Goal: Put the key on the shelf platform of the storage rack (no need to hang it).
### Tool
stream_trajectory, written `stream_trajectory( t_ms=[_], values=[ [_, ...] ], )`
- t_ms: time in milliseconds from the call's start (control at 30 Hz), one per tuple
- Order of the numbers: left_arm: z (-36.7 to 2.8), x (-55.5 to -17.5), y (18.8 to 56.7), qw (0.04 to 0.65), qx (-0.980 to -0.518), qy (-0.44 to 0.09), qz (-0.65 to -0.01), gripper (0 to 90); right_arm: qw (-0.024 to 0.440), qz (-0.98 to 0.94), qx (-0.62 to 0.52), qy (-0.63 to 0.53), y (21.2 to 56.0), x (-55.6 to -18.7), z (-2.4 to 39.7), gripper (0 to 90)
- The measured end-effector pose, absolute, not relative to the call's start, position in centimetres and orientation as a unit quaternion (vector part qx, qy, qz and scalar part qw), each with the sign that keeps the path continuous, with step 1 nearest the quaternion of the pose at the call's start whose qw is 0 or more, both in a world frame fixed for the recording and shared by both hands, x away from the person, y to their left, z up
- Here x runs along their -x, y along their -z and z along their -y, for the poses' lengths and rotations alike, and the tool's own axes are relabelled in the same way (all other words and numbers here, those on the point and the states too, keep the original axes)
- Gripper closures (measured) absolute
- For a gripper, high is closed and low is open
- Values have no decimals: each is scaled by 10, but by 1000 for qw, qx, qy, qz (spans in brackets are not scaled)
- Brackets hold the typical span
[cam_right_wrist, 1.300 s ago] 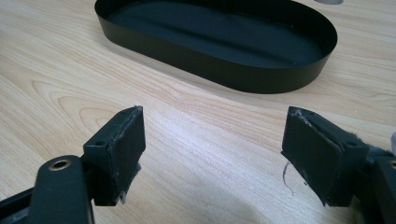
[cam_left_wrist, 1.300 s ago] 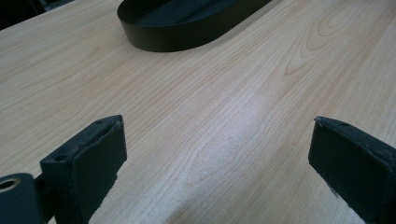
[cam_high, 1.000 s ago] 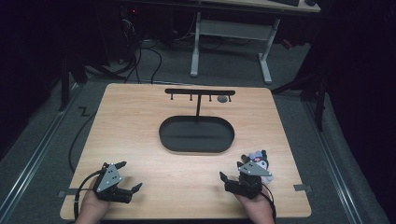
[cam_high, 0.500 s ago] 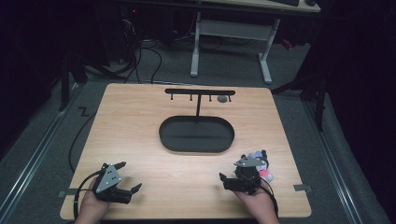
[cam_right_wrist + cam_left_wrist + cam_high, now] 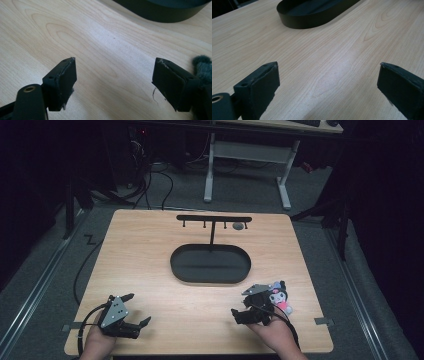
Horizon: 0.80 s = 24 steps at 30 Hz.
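On the table: one plush toy, one tray, perhaps four hooks.

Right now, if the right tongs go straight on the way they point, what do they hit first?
Probably bare table, then the wall of the black oval tray ahead. The right tongs stand open with nothing between them; the plush toy sits off to their side. Depth is unclear.
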<state>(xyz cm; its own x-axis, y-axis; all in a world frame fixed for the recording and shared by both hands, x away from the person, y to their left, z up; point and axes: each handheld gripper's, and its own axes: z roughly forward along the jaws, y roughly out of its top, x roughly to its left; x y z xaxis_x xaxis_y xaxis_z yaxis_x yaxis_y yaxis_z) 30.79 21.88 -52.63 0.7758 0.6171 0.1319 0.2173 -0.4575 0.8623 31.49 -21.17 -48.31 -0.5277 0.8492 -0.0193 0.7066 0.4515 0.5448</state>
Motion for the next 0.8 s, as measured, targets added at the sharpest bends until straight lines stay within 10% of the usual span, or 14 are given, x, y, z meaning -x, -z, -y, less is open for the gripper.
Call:
stream_trajectory(
  t_ms=[800],
  values=[
    [-218, -309, 525, 460, -822, -220, -253, 48, 91, -863, -465, -174, 473, -326, 207, 183]
  ],
)
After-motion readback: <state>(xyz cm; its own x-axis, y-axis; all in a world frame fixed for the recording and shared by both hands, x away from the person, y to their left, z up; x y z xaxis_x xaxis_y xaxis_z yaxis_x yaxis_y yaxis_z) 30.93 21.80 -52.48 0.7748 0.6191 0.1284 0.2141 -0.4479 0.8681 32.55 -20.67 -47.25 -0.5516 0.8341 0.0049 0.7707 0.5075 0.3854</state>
